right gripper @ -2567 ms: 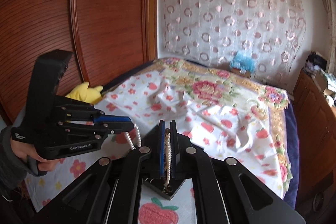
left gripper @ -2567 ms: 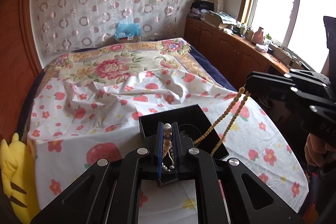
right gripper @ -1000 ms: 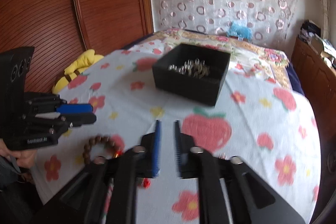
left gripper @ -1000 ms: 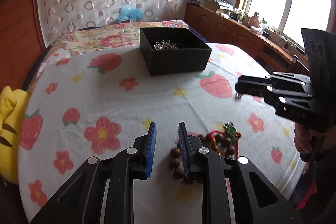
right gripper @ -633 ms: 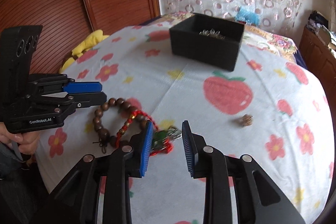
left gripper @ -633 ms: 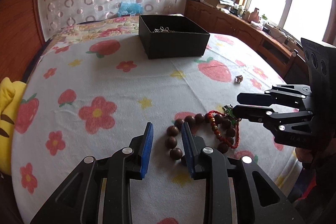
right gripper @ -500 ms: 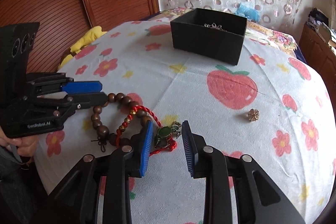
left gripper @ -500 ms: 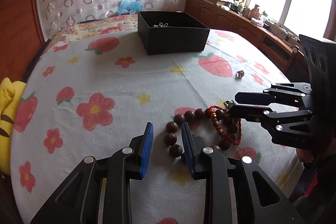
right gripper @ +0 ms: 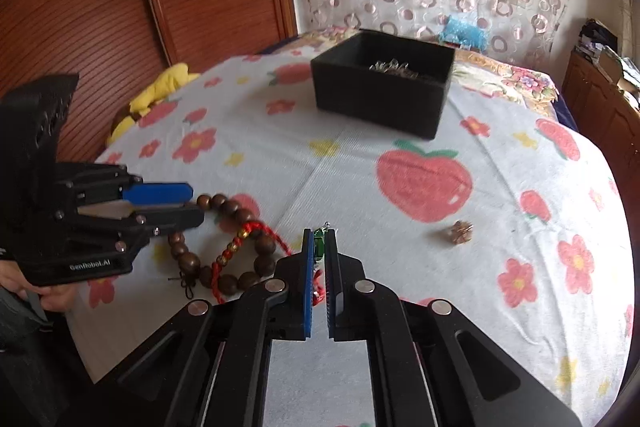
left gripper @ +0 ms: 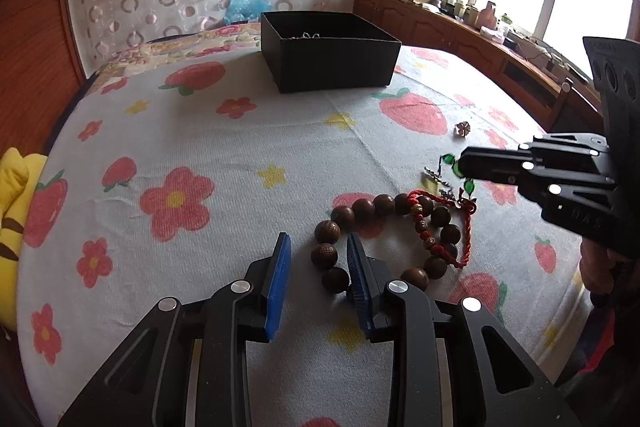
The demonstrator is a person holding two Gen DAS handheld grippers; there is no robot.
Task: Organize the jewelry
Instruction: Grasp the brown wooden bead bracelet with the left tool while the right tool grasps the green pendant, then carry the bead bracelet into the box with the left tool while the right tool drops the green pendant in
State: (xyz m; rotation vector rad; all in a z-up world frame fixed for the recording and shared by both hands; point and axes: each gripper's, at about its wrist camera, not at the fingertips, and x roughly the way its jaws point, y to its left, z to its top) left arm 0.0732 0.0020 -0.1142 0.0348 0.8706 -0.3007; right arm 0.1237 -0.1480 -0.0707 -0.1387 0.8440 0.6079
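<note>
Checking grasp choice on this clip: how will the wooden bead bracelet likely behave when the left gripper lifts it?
The wooden bead bracelet is strung round beads, so it will probably sag into a hanging loop. The red cord bracelet lies across it, so it may snag and drag along. The left gripper straddles a single bead; round beads could slip.

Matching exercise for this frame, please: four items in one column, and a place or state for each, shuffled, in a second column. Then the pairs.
Items
1. wooden bead bracelet
2. green charm piece
3. black box
4. small flower trinket

Places or states
A. lying alone on the cloth beside a printed strawberry
B. at the far end, with silvery jewelry inside
C. pinched in the right gripper
D. some beads between the open left gripper fingers

Pairs: 1-D, 2-C, 3-B, 4-A
</note>
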